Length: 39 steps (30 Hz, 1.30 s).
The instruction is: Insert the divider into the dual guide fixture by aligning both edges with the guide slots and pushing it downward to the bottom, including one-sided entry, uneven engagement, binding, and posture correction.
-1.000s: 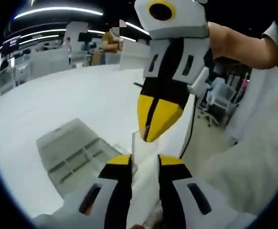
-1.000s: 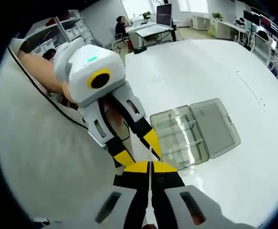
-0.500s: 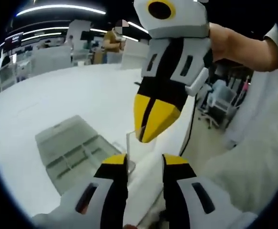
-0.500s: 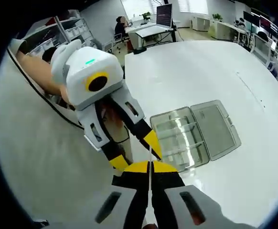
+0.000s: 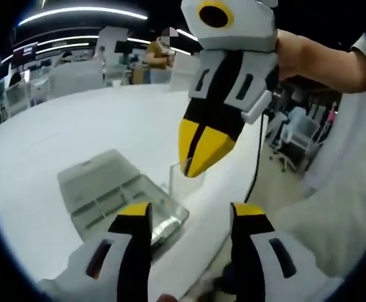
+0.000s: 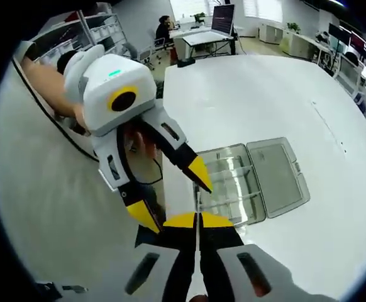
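Divider (image 5: 184,180): thin clear sheet, pinched at its top edge in my right gripper (image 5: 194,165), raised beside the open fixture (image 6: 230,185). I judge it light, stiff, slippery; grip edges. My left gripper (image 6: 173,204) gapes wide.

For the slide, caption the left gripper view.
Right gripper pinches clear divider above open box; left gripper open.

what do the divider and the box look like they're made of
Divider: seems clear rigid plastic, since the table shows through it and only its edges catch light. Box: translucent greyish plastic with a glossy finish, judging by its see-through lid and the glints on its inner ribs.
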Motion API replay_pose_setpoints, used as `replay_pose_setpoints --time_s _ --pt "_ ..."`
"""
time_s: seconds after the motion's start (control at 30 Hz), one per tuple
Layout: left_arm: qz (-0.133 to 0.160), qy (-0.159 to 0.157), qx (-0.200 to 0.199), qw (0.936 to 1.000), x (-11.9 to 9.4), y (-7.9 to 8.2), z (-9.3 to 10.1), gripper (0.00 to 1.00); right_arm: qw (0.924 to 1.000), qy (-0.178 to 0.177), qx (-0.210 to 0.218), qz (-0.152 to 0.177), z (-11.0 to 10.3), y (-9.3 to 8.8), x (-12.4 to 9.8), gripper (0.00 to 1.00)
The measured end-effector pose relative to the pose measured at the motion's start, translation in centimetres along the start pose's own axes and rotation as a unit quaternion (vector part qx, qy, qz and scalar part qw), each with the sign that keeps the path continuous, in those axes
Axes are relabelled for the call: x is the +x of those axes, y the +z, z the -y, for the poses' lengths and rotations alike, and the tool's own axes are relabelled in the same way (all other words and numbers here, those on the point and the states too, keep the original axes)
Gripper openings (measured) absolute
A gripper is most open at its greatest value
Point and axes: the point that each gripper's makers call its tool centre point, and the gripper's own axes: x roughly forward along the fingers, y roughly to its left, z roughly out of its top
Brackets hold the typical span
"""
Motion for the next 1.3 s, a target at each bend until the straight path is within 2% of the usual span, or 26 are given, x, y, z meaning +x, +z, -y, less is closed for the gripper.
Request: replay_pose_setpoints --time_s 0.37,0.63,0.93,1.13,1.3 --pt "0.003 0.049 -0.019 0.9986 -1.1 -0.1 -2.3 0.57 0.9994 -0.015 -0.02 -0.023 1.3 -0.8 0.7 0.0" --pt "-0.002 0.055 -0.027 0.9981 -1.1 -0.6 -2.5 0.7 0.9986 -0.02 -0.037 -0.031 2.1 -1.0 1.1 0.0" --pt "-0.003 0.07 -0.043 0.9967 -1.3 -0.7 -3.6 0.76 0.9975 -0.023 -0.054 -0.04 2.9 -1.2 1.7 0.0" --pt "-0.022 0.076 -0.068 0.9945 -1.2 -1.4 -4.0 0.82 0.9966 -0.024 -0.065 -0.046 3.3 -1.2 2.1 0.0" --pt "-0.019 0.078 -0.066 0.9946 -1.1 -1.4 -4.1 0.86 0.9956 -0.025 -0.076 -0.049 3.6 -1.2 2.2 0.0"
